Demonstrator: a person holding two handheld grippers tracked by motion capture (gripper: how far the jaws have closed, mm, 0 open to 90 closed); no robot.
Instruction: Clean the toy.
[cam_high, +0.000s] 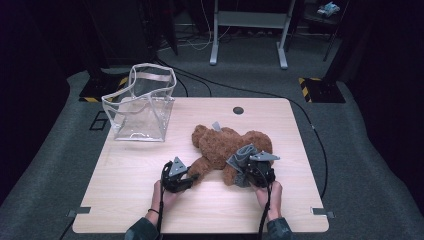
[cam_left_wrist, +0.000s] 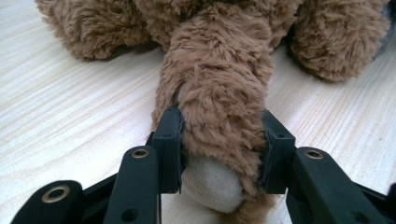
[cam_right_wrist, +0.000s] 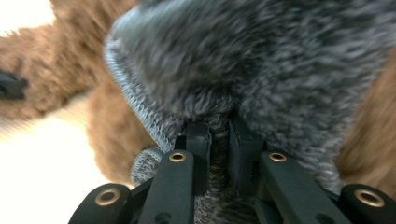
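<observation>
Take the table (cam_high: 150, 200) as your landmark. On its far left corner you see a clear bag (cam_high: 141, 105), upright and open at the top, with pale trim. Near its far edge, about the middle, there is a dark round hole (cam_high: 238, 110). Beyond that edge you see a grey stand (cam_high: 248, 30) on the carpet, and black cables (cam_high: 260, 92) running across the floor.

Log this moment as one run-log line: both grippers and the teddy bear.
left gripper: shut on teddy bear leg | right gripper: shut on grey knit sock | clear bag: upright, apart
</observation>
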